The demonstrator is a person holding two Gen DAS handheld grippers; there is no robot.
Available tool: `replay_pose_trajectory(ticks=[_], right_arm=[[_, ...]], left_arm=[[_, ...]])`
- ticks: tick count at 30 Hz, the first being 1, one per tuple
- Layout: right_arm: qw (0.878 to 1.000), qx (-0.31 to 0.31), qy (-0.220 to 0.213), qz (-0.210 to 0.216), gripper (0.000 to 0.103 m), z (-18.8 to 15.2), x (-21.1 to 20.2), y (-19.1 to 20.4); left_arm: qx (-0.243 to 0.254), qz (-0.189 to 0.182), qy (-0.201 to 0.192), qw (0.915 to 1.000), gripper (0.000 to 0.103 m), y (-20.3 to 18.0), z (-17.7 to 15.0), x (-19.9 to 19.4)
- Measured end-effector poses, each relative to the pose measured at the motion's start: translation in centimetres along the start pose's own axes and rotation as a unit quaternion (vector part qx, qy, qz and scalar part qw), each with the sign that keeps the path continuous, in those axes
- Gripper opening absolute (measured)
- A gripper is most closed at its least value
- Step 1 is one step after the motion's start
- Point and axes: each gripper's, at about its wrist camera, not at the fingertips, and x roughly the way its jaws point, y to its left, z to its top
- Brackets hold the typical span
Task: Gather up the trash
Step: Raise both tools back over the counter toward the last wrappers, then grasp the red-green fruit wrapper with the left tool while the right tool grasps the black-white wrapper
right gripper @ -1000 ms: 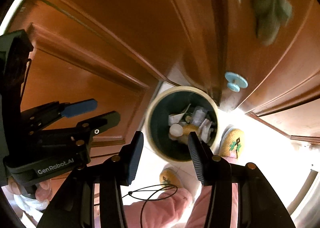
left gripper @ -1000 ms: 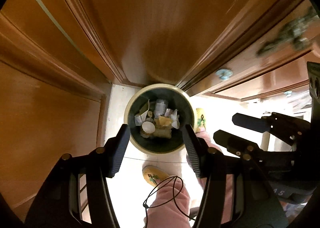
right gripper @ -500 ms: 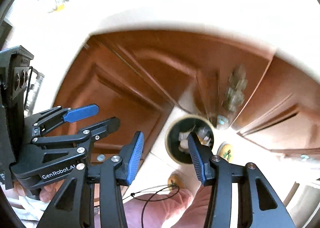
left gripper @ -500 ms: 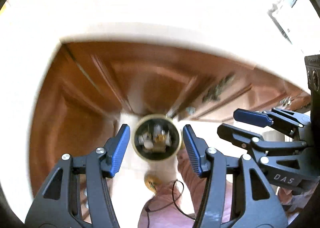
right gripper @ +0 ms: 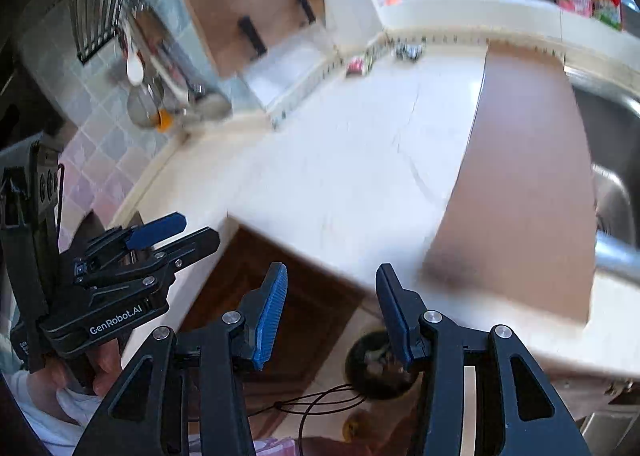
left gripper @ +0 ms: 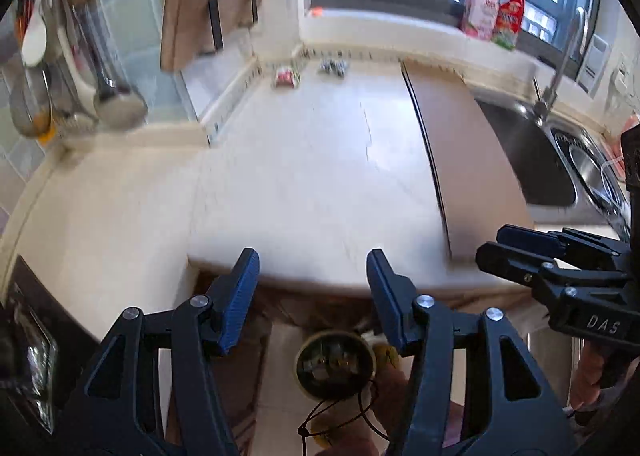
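Two pieces of trash lie at the far back of the white counter [left gripper: 312,183]: a red wrapper [left gripper: 286,77] and a crumpled dark wrapper [left gripper: 333,66]. They also show in the right wrist view, the red wrapper [right gripper: 357,65] and the dark one [right gripper: 408,51]. A round bin [left gripper: 335,366] with trash in it stands on the floor below the counter edge; it shows in the right wrist view too [right gripper: 374,366]. My left gripper [left gripper: 312,288] is open and empty above the counter's front edge. My right gripper [right gripper: 330,304] is open and empty beside it.
A brown board [left gripper: 460,159] lies on the counter next to the steel sink [left gripper: 532,159] with its tap [left gripper: 560,67]. Bottles [left gripper: 494,7] stand on the window sill. Ladles [left gripper: 108,87] hang at the left wall. Brown cabinet doors [right gripper: 288,312] are under the counter.
Both grippers have risen from just above the bin to counter height and tilted up. The bin now looks small and far below, and the counter, sink and window have come into view.
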Motion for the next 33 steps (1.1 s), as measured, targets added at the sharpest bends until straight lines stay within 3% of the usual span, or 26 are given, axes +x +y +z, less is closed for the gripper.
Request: replay_pose_trajectory(ticks=[7,14,19,25,33], right_arm=[[1.0,0.017,-0.007,0.008,0.048,8.9,-0.1,-3.8],[0.999,0.036,0.009,0.027,0.051,22.1,3.6,-8.2],[0.999,0.035,0.013,0.035,0.051,31.5,7.6,-11.1],[0.997,0.037,0.044,0.041,0.051,40.0,16.2,-14.4],[0.995,0.03,0.086,0.043,0.051,44.0,27.9,-17.2]], left_arm=[[0.001,0.035,-0.021,0.9992,0.06,-2.1,7.9,1.9],[-0.006,0.072,-0.034,0.9968,0.061,-3.8,16.7,7.8],[-0.019,0.11,-0.028,0.9934,0.061,-3.9,22.7,14.5],[-0.068,0.124,-0.008,0.9898,0.061,-2.0,25.6,22.7],[-0.125,0.133,0.023,0.9829,0.061,0.9,26.8,31.5]])
